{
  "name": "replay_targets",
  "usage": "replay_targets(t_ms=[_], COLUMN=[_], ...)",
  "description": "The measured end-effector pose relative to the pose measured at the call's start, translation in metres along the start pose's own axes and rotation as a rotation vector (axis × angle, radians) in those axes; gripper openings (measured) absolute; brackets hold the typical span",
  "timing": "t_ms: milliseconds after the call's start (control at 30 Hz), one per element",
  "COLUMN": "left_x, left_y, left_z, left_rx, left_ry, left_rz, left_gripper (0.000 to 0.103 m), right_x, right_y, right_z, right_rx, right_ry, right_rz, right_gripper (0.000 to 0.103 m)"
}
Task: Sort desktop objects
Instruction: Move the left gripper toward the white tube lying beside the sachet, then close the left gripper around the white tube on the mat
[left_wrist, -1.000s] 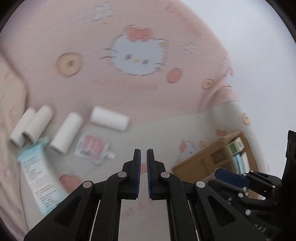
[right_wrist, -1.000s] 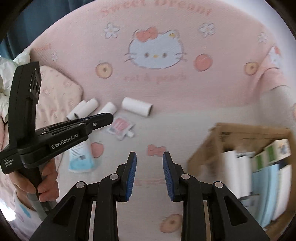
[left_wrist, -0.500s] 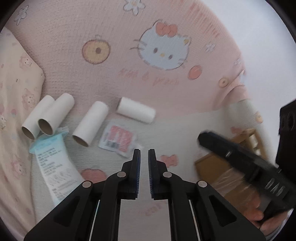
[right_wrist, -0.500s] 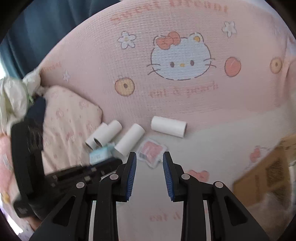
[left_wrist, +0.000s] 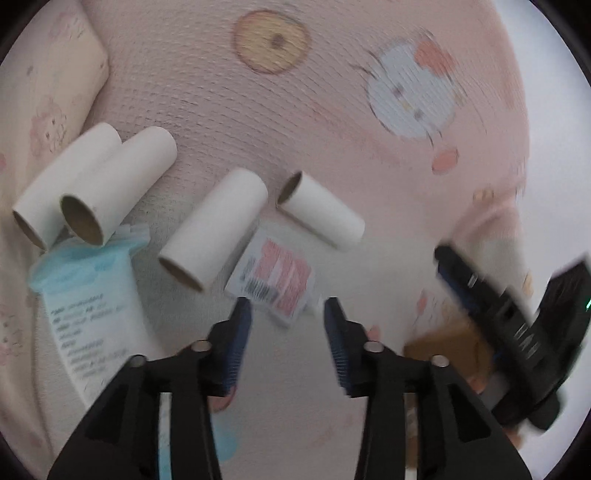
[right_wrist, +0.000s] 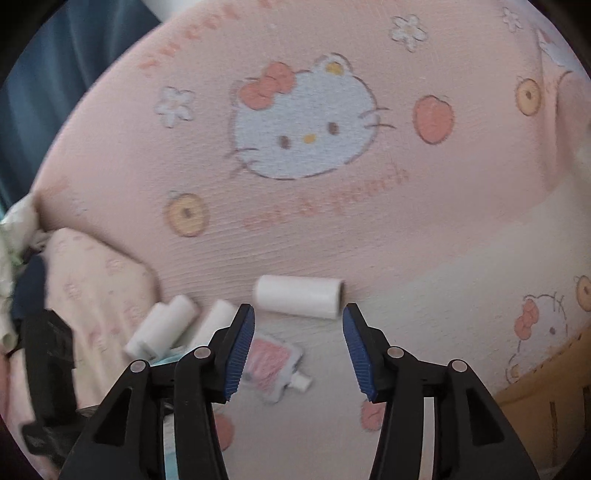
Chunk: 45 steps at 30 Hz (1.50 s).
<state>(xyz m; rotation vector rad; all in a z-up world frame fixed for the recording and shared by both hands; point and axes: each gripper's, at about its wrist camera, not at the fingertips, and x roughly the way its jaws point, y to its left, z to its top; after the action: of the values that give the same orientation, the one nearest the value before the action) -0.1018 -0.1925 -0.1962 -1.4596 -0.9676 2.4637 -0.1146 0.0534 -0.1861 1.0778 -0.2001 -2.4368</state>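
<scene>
L gripper jaws had just been opening, stood wide, nothing betw them; pink sachet just ahead. R gripper likewise wide, empty; white roll beyond tips. Three more tubes, blue pouch nearby on blanket.

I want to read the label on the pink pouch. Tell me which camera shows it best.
The left wrist view: the pink pouch lies close ahead of the open left gripper, its barcode and pink panel facing up, though blurred. In the right wrist view the same pouch is smaller, partly hidden behind a finger, showing mainly its spout.
</scene>
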Motion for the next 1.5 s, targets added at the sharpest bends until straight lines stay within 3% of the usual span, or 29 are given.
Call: replay_targets(t_ms=[167, 300, 500, 633, 733, 867, 1000, 1133, 1333, 1500], left_x=[0.013, 0.024, 0.045, 0.064, 0.072, 0.079, 0.083, 0.088, 0.089, 0.091], left_y=[0.005, 0.007, 0.004, 0.001, -0.006, -0.014, -0.019, -0.018, -0.026, -0.028], left_z=[0.031, 0.047, 0.069, 0.08, 0.08, 0.079, 0.08, 0.078, 0.074, 0.07], left_rx=[-0.039, -0.104, -0.114, -0.145, -0.126, -0.074, -0.032, -0.035, 0.039, 0.06], left_ry=[-0.054, -0.083, -0.129, -0.106, -0.094, -0.08, -0.1, -0.073, -0.038, -0.027], left_rz=[-0.01, -0.072, -0.06, -0.08, -0.069, -0.035, 0.082, 0.043, 0.025, 0.046], left_gripper=[0.056, 0.056, 0.056, 0.055, 0.053, 0.044, 0.029, 0.027, 0.027, 0.027], right_x=[0.027, 0.053, 0.079, 0.092, 0.1, 0.097, 0.1, 0.099, 0.106, 0.111], right_y=[-0.018, -0.029, -0.03, -0.031, -0.033, -0.031, -0.038, -0.037, -0.042, -0.051], right_z=[-0.011, -0.022, -0.027, -0.029, -0.027, -0.019, -0.011, -0.005, 0.001, 0.004], right_rx=[0.055, 0.032, -0.069, -0.085, -0.055, -0.12, -0.089, -0.125, -0.15, -0.164], right_ry=[-0.035, 0.04, 0.086, 0.105, 0.13, 0.108, 0.128, 0.117, 0.162, 0.185], right_rz=[-0.039, -0.049, -0.075, -0.088, -0.074, -0.056, -0.018, -0.003, 0.037, 0.064], right_gripper=[0.054, 0.054, 0.054, 0.054, 0.054, 0.054, 0.054, 0.054, 0.054, 0.054])
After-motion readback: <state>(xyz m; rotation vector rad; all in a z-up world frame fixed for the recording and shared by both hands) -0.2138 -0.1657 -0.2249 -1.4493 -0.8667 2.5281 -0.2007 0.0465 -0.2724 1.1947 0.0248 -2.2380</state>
